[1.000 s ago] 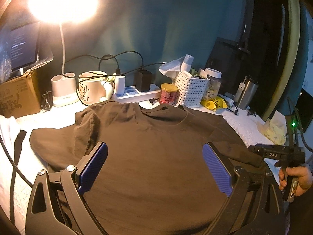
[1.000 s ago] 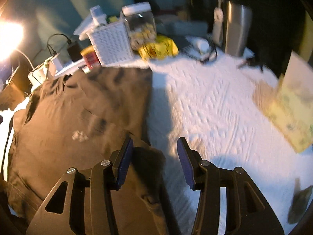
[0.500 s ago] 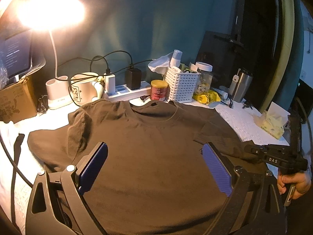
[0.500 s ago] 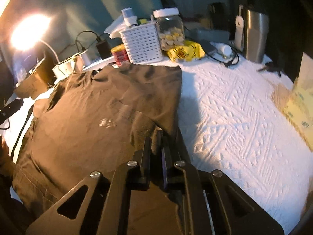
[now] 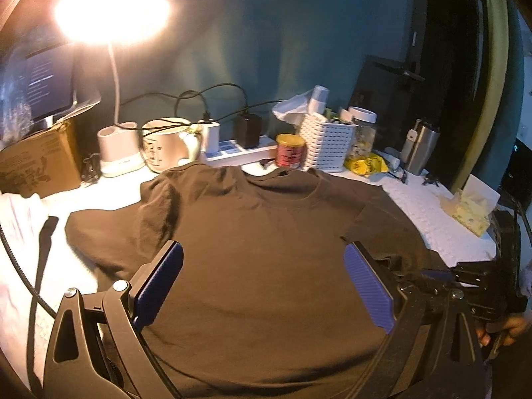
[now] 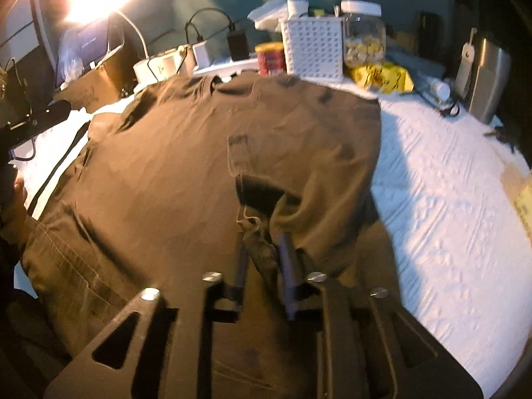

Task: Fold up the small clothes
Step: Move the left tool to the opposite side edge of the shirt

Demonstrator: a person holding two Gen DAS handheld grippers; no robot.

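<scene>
A dark brown T-shirt lies spread on a white textured cloth, collar toward the back; it also shows in the right wrist view. My left gripper is open, its blue pads wide apart above the shirt's body, holding nothing. My right gripper is shut on a bunched piece of the shirt's right sleeve, which is lifted and folded over the shirt body. The right gripper body shows at the right edge of the left wrist view.
Along the back stand a lit lamp, a cardboard box, a mug, a power strip, a red can, a white basket, a jar and a steel tumbler. A tissue pack lies at right.
My right gripper went from open around the sleeve edge to shut on it, then drew the sleeve inward over the shirt. The left gripper stayed open above the shirt.
</scene>
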